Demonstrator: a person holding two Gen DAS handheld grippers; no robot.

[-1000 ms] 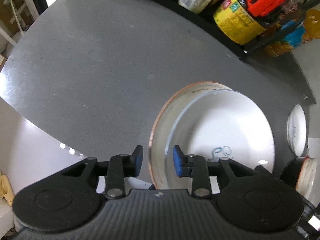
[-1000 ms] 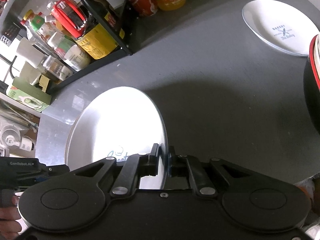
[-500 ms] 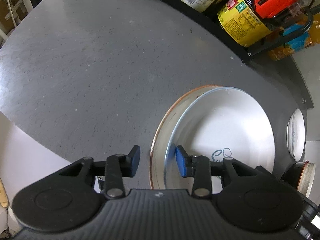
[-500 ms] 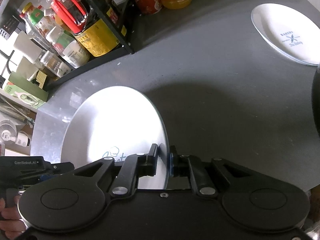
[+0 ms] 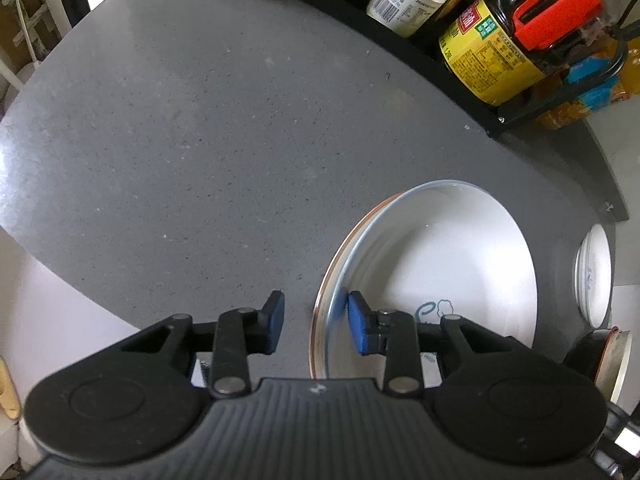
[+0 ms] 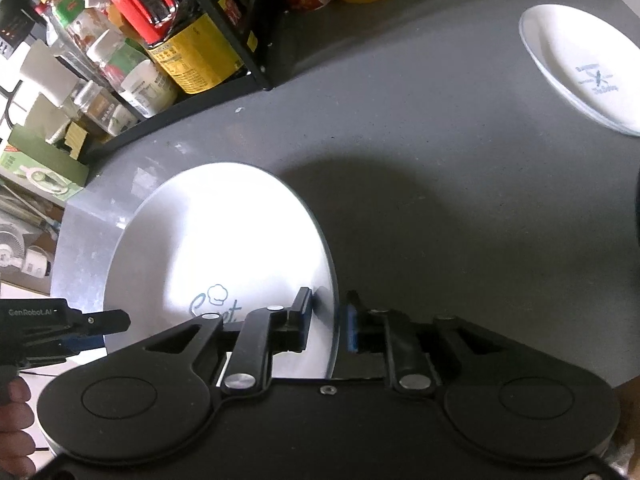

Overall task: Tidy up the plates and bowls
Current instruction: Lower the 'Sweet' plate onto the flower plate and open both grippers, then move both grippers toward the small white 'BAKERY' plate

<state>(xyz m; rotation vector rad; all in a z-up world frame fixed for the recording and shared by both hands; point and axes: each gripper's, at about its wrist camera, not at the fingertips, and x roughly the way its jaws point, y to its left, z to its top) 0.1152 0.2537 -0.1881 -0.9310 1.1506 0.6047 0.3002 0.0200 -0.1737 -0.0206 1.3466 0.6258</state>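
A white blue-rimmed plate (image 5: 448,264) (image 6: 224,248) lies on top of an orange-rimmed plate (image 5: 346,237), of which only a sliver of rim shows. My left gripper (image 5: 318,326) is open, and the near-left rim of the stack sits between its blue pads. My right gripper (image 6: 328,320) is open a little, straddling the white plate's right rim with a small gap on each side. The left gripper (image 6: 80,328) also shows at the plate's far side in the right wrist view.
A smaller white plate (image 6: 580,64) (image 5: 596,276) rests at the far right of the grey counter (image 5: 200,140). A black red-rimmed bowl (image 5: 580,354) sits near it. A black rack of bottles and jars (image 5: 500,52) (image 6: 192,52) lines the back edge. A hand (image 6: 12,408) shows bottom left.
The right gripper's fingers have parted from the white plate's rim, which now rests level on the orange-rimmed plate. The left gripper has slid forward so the stack's rim lies between its fingers.
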